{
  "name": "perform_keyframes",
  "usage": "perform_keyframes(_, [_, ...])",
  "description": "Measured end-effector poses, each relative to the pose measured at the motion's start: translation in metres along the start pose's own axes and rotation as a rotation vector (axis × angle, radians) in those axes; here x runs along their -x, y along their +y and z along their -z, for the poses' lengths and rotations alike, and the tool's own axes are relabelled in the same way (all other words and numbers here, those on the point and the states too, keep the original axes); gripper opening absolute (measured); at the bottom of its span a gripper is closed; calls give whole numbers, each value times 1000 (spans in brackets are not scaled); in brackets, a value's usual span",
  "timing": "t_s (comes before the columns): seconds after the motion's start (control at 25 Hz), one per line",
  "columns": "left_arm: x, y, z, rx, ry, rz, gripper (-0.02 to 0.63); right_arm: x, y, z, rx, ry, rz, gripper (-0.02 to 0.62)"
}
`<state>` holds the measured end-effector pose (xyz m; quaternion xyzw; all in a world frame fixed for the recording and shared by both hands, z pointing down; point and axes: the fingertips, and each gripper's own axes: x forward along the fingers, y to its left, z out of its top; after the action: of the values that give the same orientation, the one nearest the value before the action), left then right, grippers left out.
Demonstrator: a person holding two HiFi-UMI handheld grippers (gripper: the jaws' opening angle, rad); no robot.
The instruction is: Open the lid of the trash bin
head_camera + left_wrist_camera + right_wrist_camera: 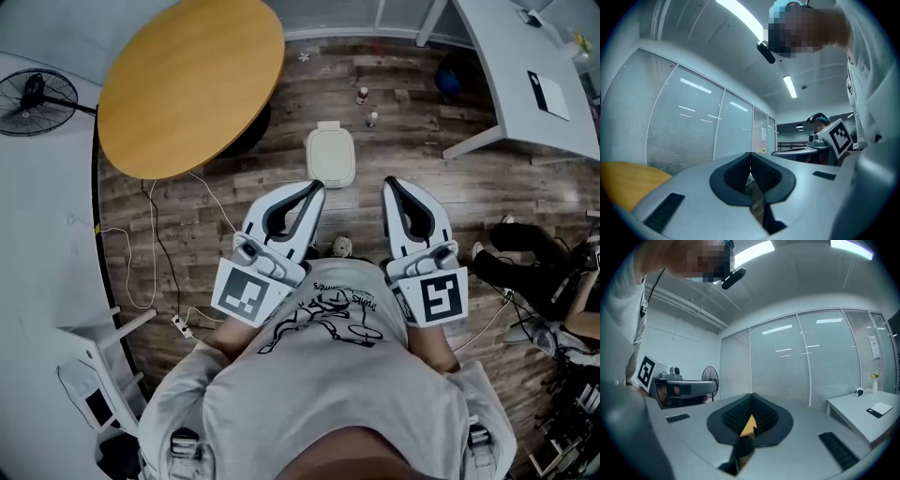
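Between each pair of jaws: nothing, tips pressed together | left gripper (315,187) and right gripper (390,182) side by side at the person's chest | trash bin (330,178) on the wooden floor (412,112) just ahead; lid (330,152) down; round table (187,80) to its left

I hold both grippers low before my chest, side by side and apart, tips pointing forward. My left gripper (310,193) leans slightly inward, and its fingers (733,176) meet at the tips with nothing between them. My right gripper (394,187) points nearly straight ahead, its fingers (735,417) likewise pressed together and empty.
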<state>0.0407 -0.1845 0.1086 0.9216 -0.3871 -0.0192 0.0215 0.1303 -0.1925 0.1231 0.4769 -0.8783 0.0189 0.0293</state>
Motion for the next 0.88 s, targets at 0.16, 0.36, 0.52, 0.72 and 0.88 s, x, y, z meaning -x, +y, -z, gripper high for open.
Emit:
perform_keyframes(0.16, [-2,17,-1,-3,5,13,18,-18,1,-3,11,-1,12,5])
perform_keyframes(0.36, [-5,29,6,23,13,21,18,-31,1,2,20,11,27,5])
perform_keyframes(0.52, [-9,36,16,25,34,28,18,-35,-1,11,19,33,34,5])
perform_keyframes(0.72, [-14,41,32,39,58,38,18,-39,-7,33,11,84,44,6])
perform_keyframes(0.88, [-13,47,50,46,85,36,18,-42,-9,50,3,112,40,6])
